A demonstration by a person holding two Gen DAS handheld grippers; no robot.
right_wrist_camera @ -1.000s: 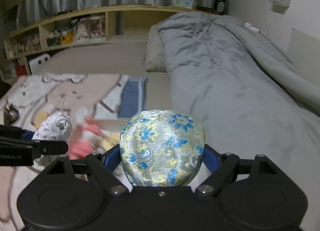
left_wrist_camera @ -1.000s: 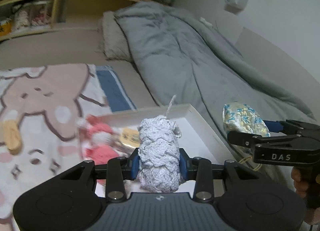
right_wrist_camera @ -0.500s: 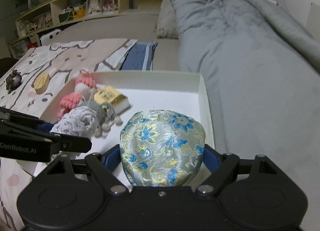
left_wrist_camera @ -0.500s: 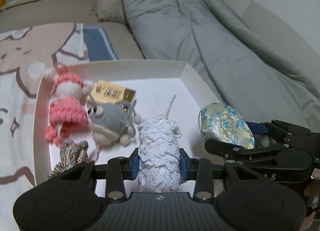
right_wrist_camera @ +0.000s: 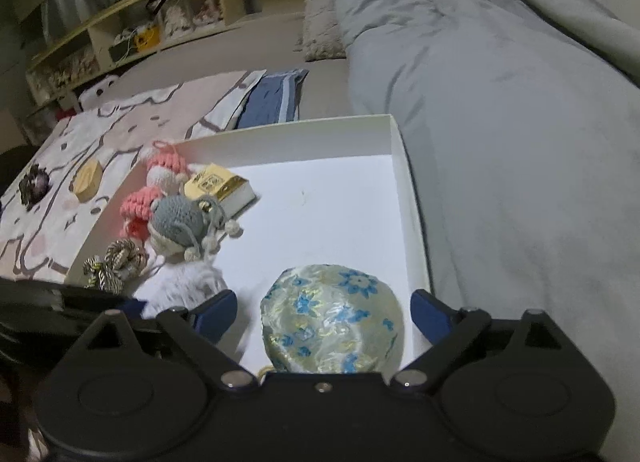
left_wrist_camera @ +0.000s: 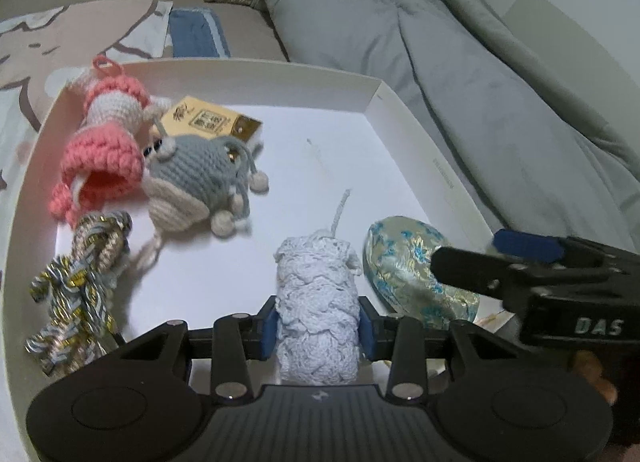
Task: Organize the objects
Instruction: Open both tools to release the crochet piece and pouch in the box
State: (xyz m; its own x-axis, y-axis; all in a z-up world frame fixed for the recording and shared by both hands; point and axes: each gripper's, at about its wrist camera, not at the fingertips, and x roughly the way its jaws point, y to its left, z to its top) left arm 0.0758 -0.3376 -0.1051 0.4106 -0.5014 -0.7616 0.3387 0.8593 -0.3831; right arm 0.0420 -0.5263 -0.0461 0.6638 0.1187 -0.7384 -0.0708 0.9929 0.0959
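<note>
A white shallow box (left_wrist_camera: 404, 117) (right_wrist_camera: 400, 165) lies on the bed. My left gripper (left_wrist_camera: 318, 326) is shut on a white crocheted roll (left_wrist_camera: 316, 302) low over the box's near part. My right gripper (right_wrist_camera: 324, 314) is open, its blue pads apart on either side of a floral brocade pouch (right_wrist_camera: 332, 316) (left_wrist_camera: 404, 262) that rests in the box's near right corner. The box also holds a pink crocheted doll (left_wrist_camera: 108, 133), a grey crocheted mouse (left_wrist_camera: 200, 177), a small gold box (left_wrist_camera: 216, 121) and a metallic knotted cord (left_wrist_camera: 80, 278).
A grey duvet (right_wrist_camera: 500, 81) lies right of the box. A cartoon blanket (right_wrist_camera: 60, 181) on the left carries a small yellow object (right_wrist_camera: 86, 181) and a dark object (right_wrist_camera: 34, 185). Shelves (right_wrist_camera: 140, 29) stand at the back.
Both grippers came down into the box. My right gripper has opened and let go of the floral pouch, which now rests in the box. My left gripper still holds the white roll.
</note>
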